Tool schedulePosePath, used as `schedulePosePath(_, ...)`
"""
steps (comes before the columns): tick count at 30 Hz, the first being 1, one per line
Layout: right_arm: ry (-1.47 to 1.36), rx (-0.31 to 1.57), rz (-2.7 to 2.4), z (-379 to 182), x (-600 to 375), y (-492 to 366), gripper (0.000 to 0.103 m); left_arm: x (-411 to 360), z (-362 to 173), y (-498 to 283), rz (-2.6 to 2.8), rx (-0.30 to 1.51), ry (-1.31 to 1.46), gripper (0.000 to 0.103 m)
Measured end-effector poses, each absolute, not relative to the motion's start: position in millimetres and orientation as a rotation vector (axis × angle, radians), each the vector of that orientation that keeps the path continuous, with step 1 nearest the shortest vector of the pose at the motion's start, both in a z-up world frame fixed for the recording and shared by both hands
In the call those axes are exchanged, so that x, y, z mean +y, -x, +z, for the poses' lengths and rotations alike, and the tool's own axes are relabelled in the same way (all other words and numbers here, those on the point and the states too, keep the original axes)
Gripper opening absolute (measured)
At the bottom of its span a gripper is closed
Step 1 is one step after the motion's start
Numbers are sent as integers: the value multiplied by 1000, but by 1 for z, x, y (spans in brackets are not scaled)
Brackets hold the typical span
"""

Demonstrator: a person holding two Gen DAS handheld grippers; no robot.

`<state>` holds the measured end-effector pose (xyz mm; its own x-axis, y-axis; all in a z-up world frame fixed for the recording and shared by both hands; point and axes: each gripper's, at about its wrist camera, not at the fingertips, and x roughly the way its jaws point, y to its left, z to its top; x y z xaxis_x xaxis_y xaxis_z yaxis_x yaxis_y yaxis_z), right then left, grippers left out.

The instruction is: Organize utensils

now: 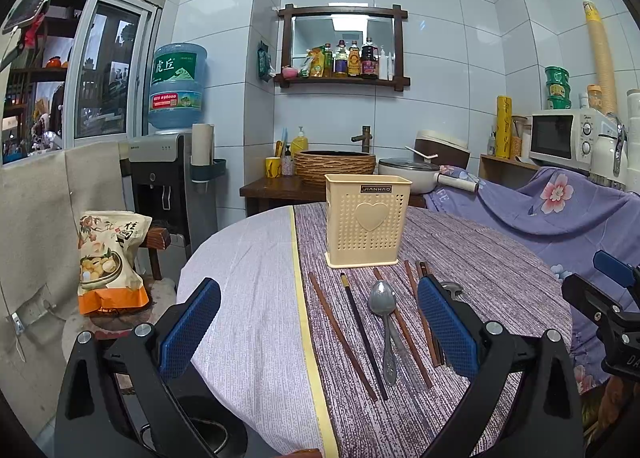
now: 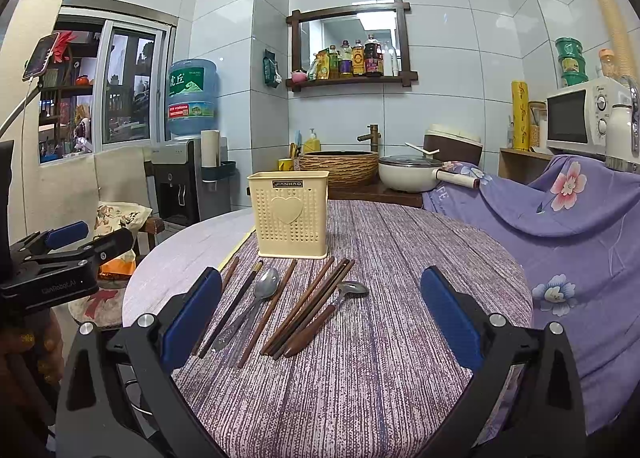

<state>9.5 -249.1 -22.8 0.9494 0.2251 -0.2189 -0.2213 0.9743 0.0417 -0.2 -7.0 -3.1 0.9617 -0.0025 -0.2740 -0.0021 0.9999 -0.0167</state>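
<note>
Left gripper (image 1: 319, 316) hanging released | right gripper (image 2: 321, 316) hanging released | chopsticks (image 2: 308, 306), spoons (image 2: 264, 286) lying before holder (image 2: 289, 214)

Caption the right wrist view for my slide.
Open right tool above chopsticks and two spoons lying before an empty cream utensil holder.

Wood-handled spoon (image 1: 452, 289) mostly hidden behind left gripper (image 1: 320, 314) finger; holder (image 2: 289, 214) inside not visible.
</note>
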Motion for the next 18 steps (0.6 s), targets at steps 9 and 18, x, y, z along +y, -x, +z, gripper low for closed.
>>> schedulePosePath(9,-16,226,227,-22,-249,-9,98,-7,-4,0,0,279,18,97)
schedulePosePath(18,-17,227,225,-25,-253,-10,98,-9,-8,-1,2,277,13,97)
